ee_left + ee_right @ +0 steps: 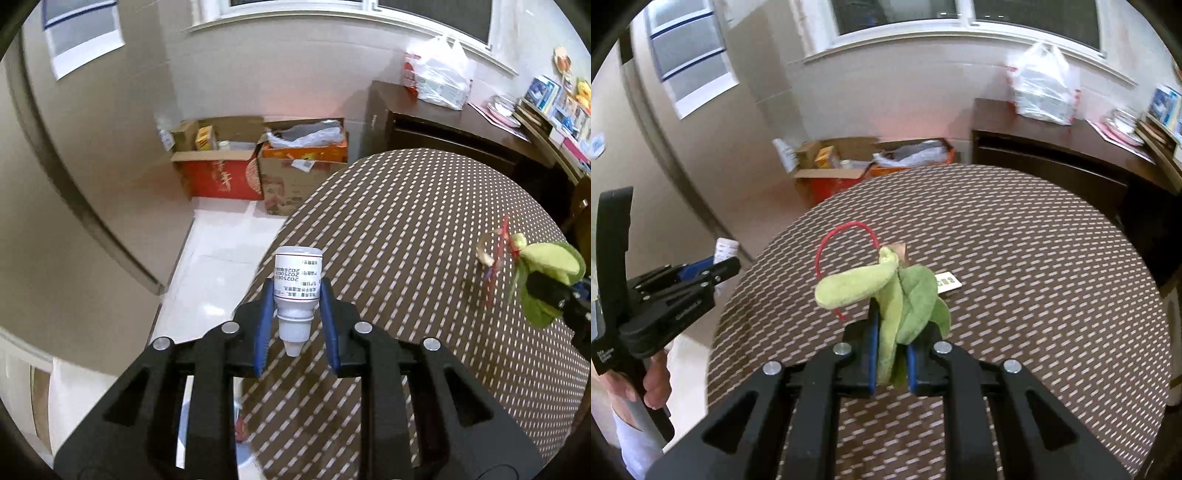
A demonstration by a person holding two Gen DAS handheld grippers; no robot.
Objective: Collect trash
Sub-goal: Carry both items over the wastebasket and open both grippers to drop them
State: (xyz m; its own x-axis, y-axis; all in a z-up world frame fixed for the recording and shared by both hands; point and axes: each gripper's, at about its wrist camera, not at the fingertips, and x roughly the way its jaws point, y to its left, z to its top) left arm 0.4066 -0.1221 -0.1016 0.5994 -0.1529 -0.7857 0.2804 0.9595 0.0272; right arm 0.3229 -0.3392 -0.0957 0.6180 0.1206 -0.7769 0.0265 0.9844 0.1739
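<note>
Two grippers each hold trash. Centre frame in the left wrist view, the left gripper (297,295) has its jaws clamped on a small white plastic bottle (296,284) with its cap toward the camera, above the edge of the round brown dotted table (424,229). Lower centre in the right wrist view, the right gripper (891,354) has its jaws closed on a green plush leafy toy with a red cord loop (886,291).

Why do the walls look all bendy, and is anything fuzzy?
Left wrist view: the fisheye lens curves the wall, but the bottle label stays sharp. Right wrist view: same bending, and the tablecloth dots smear from motion.
</note>
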